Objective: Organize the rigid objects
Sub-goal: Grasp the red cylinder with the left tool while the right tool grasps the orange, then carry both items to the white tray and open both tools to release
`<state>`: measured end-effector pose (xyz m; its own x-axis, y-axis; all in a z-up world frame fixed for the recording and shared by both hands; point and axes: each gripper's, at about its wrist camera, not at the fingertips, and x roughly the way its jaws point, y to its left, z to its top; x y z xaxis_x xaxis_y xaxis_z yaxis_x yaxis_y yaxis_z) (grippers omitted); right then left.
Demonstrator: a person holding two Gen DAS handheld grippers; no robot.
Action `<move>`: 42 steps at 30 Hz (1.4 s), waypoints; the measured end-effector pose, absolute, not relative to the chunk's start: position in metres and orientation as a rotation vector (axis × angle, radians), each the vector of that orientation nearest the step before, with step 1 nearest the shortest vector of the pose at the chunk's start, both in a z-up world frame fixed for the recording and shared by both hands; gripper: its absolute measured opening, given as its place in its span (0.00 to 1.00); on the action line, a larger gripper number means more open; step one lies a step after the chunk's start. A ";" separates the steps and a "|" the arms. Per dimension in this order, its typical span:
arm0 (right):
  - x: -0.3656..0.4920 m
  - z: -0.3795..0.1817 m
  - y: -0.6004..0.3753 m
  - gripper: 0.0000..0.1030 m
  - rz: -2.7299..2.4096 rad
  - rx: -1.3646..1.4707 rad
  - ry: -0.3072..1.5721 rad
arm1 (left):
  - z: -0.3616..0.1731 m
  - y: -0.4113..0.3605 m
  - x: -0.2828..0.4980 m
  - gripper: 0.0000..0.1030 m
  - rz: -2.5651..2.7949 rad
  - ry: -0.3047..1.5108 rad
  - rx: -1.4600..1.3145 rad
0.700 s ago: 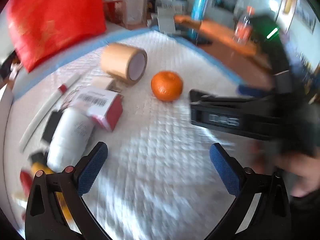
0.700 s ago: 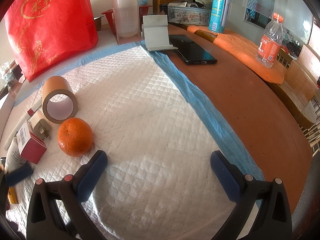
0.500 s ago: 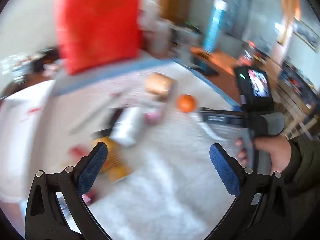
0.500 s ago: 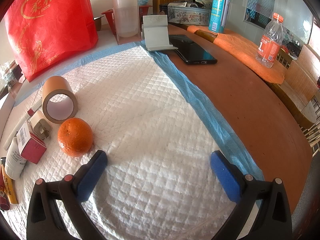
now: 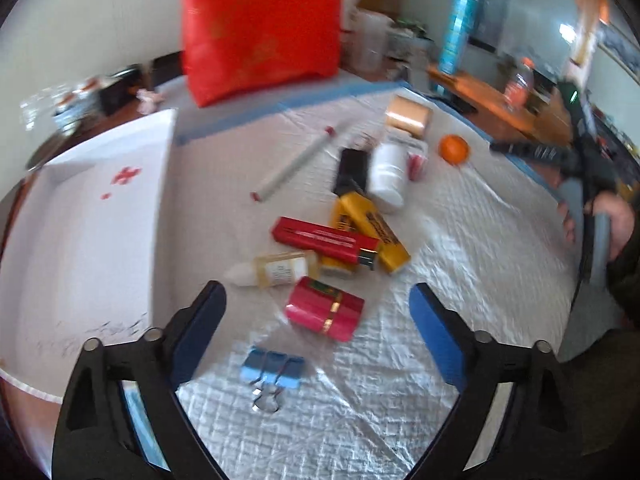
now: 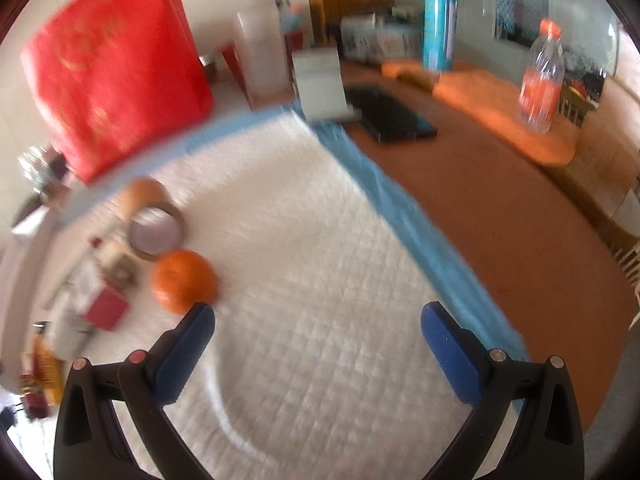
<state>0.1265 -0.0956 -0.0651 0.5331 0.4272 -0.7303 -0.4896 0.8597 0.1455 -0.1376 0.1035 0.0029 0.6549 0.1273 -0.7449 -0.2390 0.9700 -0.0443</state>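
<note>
My left gripper [image 5: 318, 324] is open and empty above a scatter of small items on the white quilted mat [image 5: 460, 288]: a pink box [image 5: 325, 309], a blue binder clip [image 5: 272, 370], a small dropper bottle [image 5: 276, 269], a long red box [image 5: 325, 241], yellow boxes [image 5: 370, 232], a white bottle [image 5: 388, 174], a white tube [image 5: 296, 162], a tape roll [image 5: 408, 117] and an orange [image 5: 453, 149]. My right gripper [image 6: 318, 330] is open and empty, its left finger just beside the orange [image 6: 182, 280], with the tape roll [image 6: 154, 226] behind it.
A white first-aid box [image 5: 80, 216] lies at the mat's left. A red bag [image 5: 260, 24] stands at the back. On the brown table [image 6: 520, 240] are a black phone [image 6: 390, 118], a water bottle [image 6: 540, 80], a spray can [image 6: 438, 16] and an orange cloth.
My left gripper has swung back and left, away from the orange and tape, bringing the pile of boxes and the white box into view. My right gripper has moved slightly toward the orange.
</note>
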 end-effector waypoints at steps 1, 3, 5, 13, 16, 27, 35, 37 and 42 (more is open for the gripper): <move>0.122 -0.058 -0.097 1.00 0.558 -0.087 0.818 | 0.000 0.103 -0.133 0.76 0.177 0.853 -0.143; 0.108 -0.039 -0.098 1.00 0.574 -0.125 0.759 | -0.005 0.104 -0.127 0.66 0.140 0.883 -0.142; 0.101 -0.031 -0.095 1.00 0.611 -0.145 0.764 | -0.013 0.103 -0.121 0.59 0.110 0.913 -0.130; 0.093 -0.040 -0.065 0.72 0.743 -0.242 0.809 | -0.016 0.105 -0.120 0.39 0.111 0.954 -0.134; 0.106 -0.050 -0.045 0.68 0.775 -0.285 0.835 | -0.014 0.108 -0.121 0.39 0.147 0.960 -0.149; 0.117 -0.068 -0.020 0.38 0.879 -0.354 0.840 | 0.027 0.123 -0.144 0.39 0.273 0.852 -0.235; 0.087 0.081 -0.063 0.38 1.015 -0.065 0.566 | 0.178 0.150 -0.191 0.39 0.436 0.579 -0.144; 0.071 0.137 -0.072 0.38 1.077 0.018 0.438 | 0.230 0.166 -0.214 0.39 0.510 0.486 -0.128; 0.035 0.239 -0.071 0.38 1.182 0.114 0.218 | 0.328 0.198 -0.278 0.39 0.663 0.274 -0.103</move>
<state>0.0349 -0.0714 0.2388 0.3616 0.9259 -0.1095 -0.9040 0.3769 0.2019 -0.2778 0.1980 0.3279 0.7538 0.5929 -0.2833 -0.6199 0.7847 -0.0071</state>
